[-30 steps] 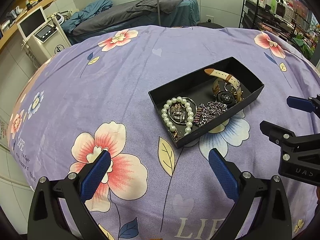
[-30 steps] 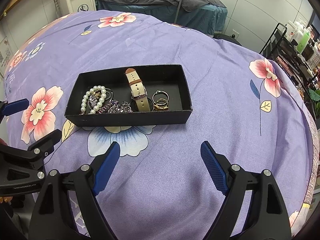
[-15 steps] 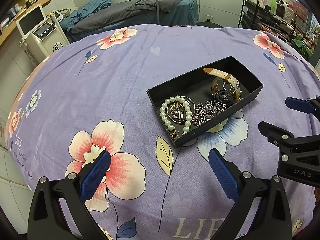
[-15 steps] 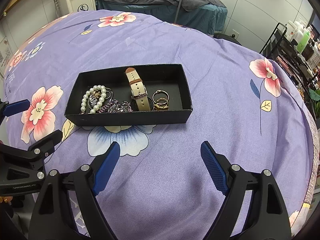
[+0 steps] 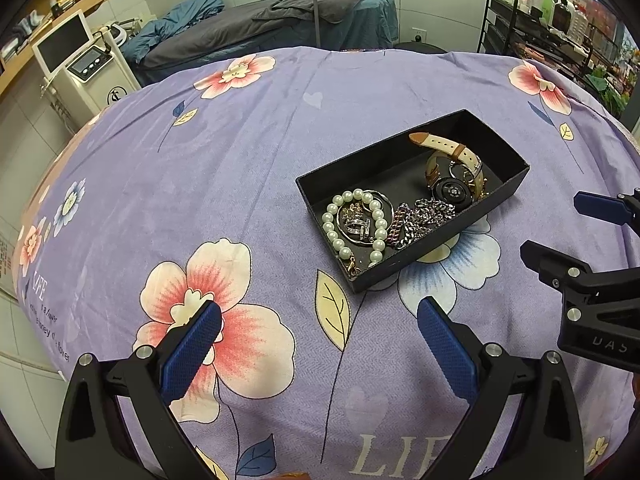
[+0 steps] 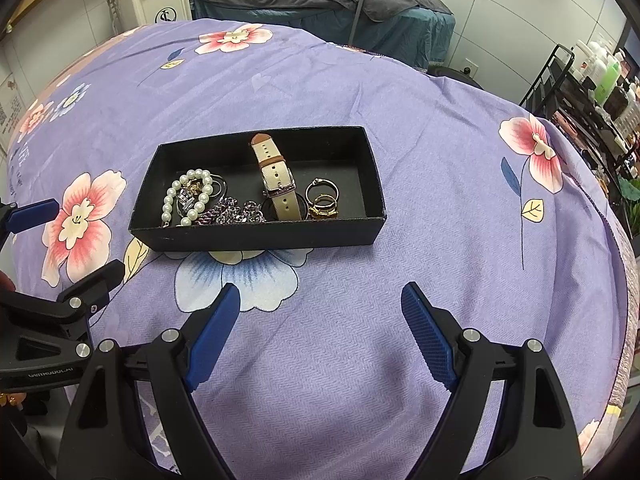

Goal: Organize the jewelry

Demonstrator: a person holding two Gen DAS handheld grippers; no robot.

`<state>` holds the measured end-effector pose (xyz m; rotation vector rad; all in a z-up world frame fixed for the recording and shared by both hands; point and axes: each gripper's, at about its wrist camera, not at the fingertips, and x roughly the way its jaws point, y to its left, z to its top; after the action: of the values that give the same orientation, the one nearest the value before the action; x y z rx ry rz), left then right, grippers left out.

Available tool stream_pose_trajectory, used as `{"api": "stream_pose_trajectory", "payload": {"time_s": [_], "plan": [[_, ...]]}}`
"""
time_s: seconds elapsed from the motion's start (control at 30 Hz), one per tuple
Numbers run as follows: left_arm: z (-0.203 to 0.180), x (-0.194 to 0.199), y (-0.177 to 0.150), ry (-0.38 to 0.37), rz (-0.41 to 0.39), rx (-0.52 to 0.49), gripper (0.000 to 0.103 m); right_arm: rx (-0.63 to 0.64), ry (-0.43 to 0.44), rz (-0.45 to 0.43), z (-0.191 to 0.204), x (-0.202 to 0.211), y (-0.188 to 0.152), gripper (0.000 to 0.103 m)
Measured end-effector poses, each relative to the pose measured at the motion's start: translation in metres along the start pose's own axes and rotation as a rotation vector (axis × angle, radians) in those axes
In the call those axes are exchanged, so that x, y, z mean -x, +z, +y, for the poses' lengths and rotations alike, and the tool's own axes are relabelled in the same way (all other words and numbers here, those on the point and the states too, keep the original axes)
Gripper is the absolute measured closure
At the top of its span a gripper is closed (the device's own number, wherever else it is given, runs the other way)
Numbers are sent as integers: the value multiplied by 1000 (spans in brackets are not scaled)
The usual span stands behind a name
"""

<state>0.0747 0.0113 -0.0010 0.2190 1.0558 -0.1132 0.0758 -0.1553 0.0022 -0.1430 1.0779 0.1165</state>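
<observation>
While both grippers hover above a bed-like surface, nothing is held: the left gripper (image 5: 318, 324), at the bottom of its own view, has its blue ribbed pads spread wide over bare cloth, and the right gripper (image 6: 320, 330) stands just as wide apart and empty in its view. Each gripper also shows at the side edge of the other's view. Beyond them, in the middle of both frames, a shallow black box (image 6: 256, 236) sits on a purple floral bedspread (image 5: 200, 152). Inside, at the left end in the right wrist view, lies a pearl bracelet (image 6: 188, 200) around some small silver pieces; beside it a silver chain (image 6: 234, 213) lies heaped; next comes a watch (image 6: 278, 188) with a cream and tan strap, and right of that lie rings (image 6: 323, 200), silver and gold. These look light; the chain and pearls are likely limp and would drape, the rings small, hard and slippery. The watch strap, stiff and broad, seems the easiest place to pinch; the rings would want a grip across the band. On writing, the bedspread shows "LIFE" at the left edge of the left wrist view and "LIF" at the bottom, and the right gripper's body reads "DAS". Background shelves and a machine with a screen sit along the top edges.
</observation>
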Motion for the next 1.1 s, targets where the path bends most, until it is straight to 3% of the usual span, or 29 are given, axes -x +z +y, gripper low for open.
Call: {"api": "stream_pose_trajectory", "payload": {"time_s": [1.1], "plan": [[1,-1,-1,2,3,0,7,-2,1,5,-1,-1,-1,21]]}}
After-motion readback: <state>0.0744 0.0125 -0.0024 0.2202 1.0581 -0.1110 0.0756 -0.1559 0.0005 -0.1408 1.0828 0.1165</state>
